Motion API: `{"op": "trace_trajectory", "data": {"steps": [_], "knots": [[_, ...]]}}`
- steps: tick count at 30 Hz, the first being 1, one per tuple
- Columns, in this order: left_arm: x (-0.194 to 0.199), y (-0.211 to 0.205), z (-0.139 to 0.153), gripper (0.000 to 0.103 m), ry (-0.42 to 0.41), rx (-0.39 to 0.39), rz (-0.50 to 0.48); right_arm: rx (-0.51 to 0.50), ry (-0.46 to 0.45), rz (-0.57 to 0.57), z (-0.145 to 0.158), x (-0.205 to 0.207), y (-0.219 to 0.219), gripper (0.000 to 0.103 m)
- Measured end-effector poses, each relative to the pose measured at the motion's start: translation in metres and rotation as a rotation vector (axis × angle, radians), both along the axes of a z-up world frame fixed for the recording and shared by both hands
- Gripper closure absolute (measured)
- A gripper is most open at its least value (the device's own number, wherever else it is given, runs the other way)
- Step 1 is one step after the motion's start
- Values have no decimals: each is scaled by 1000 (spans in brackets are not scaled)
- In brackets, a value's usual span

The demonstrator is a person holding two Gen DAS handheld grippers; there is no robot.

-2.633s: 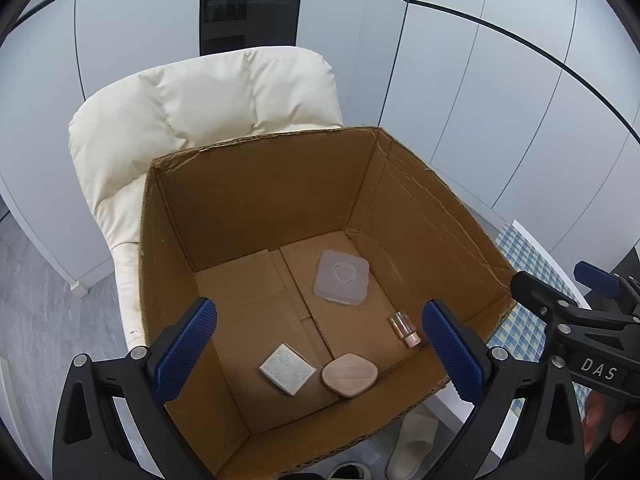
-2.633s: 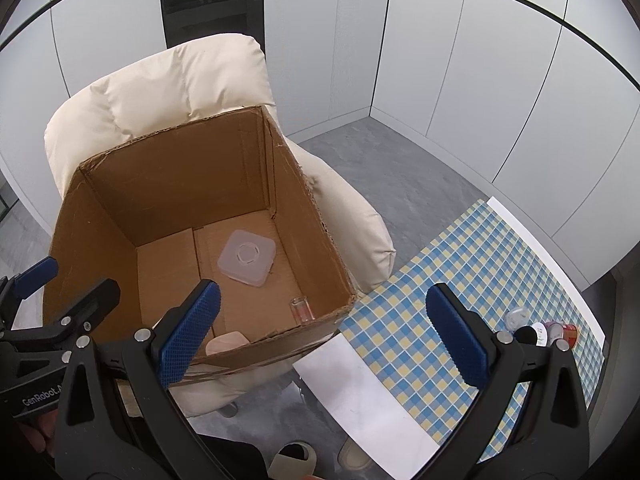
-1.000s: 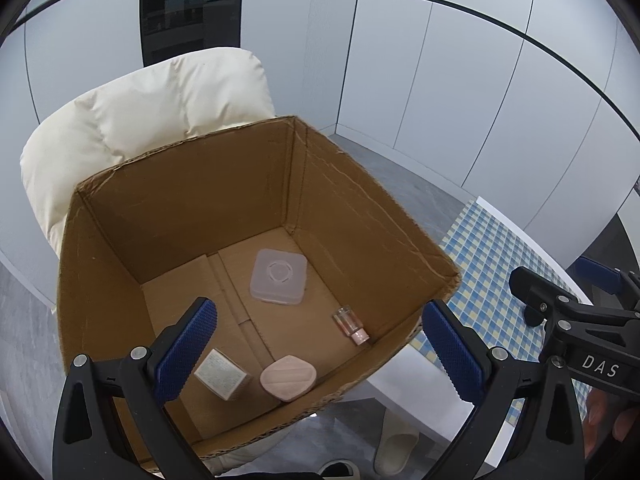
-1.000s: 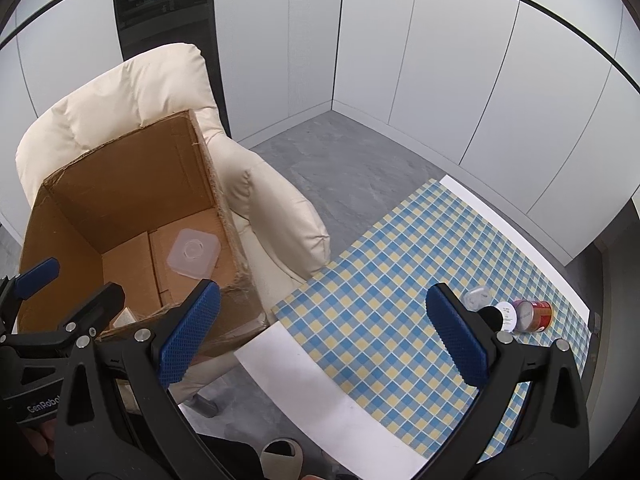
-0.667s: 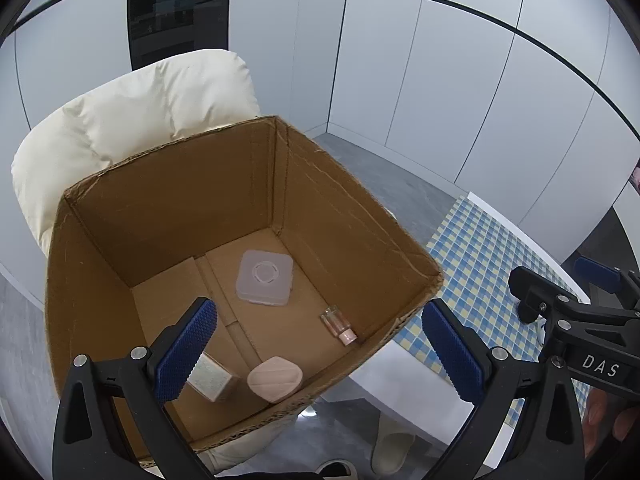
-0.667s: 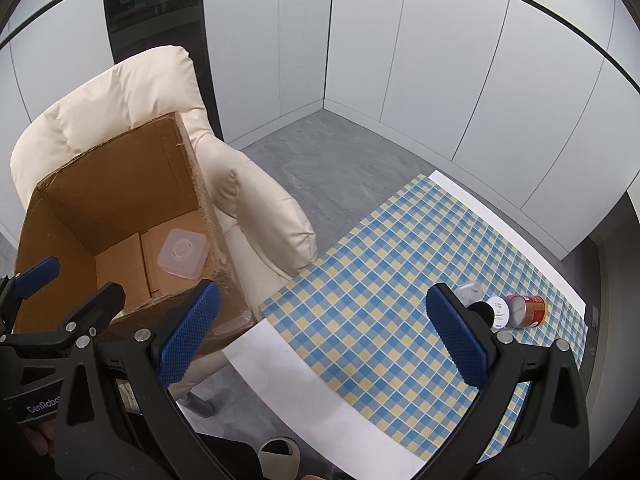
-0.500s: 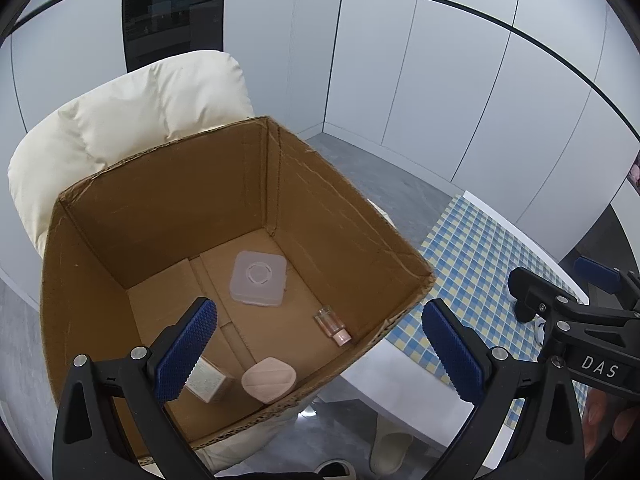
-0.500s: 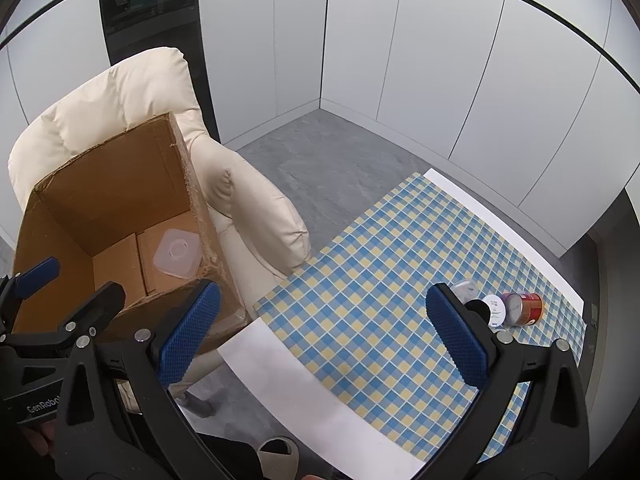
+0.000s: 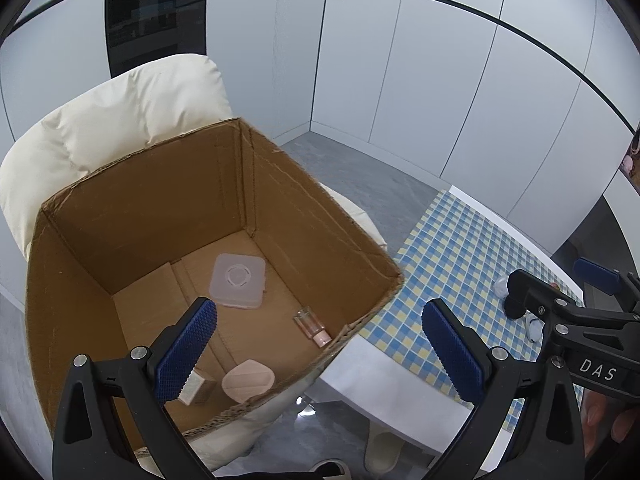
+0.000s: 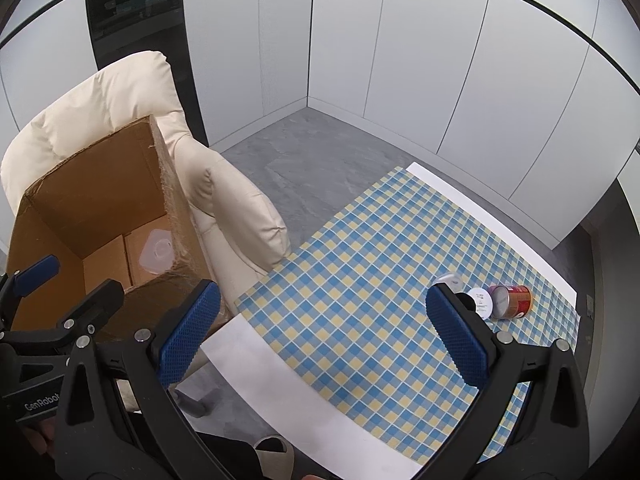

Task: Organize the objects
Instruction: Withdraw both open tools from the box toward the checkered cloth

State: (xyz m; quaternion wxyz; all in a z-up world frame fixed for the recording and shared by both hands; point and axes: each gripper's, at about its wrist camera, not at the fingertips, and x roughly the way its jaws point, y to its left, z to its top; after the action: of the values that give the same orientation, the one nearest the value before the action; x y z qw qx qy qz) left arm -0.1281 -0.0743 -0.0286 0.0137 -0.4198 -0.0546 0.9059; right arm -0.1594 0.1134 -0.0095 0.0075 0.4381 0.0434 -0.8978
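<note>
- An open cardboard box [image 9: 132, 216] is seen on a cream armchair [image 9: 120, 120], beside the near left corner of the table [image 10: 280, 364].
- Four things are held in the box: a clear square lidded container [image 9: 239, 279] at the middle of the floor, a small glass bottle [image 9: 311, 325] lying by the right wall, a pink rounded compact [image 9: 248, 379] at the near wall, and a small white box [image 9: 192, 385] just left of the compact, partly hidden by a finger.
- On the checked tablecloth [image 10: 360, 280], near the far right corner of the table, a red can [image 10: 514, 301] is seen lying on its side, with a white round lid [image 10: 480, 300] and a clear cap [image 10: 448, 280] just beside it.
- "DAS" and "GenRobot" can be read on the gripper bodies.
- The left gripper [image 9: 318, 344] is held spread wide over the box, with nothing between its fingers.
- The right gripper [image 10: 322, 332] is likewise spread and empty, above the tablecloth.
- Compared with half a second ago, both views have been turned slightly further toward the table.
</note>
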Motion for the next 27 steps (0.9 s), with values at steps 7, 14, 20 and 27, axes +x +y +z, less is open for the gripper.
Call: {"op": "trace_trajectory", "data": {"steps": [7, 14, 20, 27], "knots": [[-3, 14, 1, 1, 0, 1, -24, 2, -2, -23, -2, 3, 14, 0], [-6, 32, 1, 1, 0, 0, -54, 2, -3, -52, -2, 7, 31, 0], [-8, 47, 2, 1, -1, -1, -80, 3, -2, -80, -2, 10, 47, 0], [-11, 64, 2, 1, -3, 0, -108, 3, -3, -109, -1, 13, 65, 0]]}}
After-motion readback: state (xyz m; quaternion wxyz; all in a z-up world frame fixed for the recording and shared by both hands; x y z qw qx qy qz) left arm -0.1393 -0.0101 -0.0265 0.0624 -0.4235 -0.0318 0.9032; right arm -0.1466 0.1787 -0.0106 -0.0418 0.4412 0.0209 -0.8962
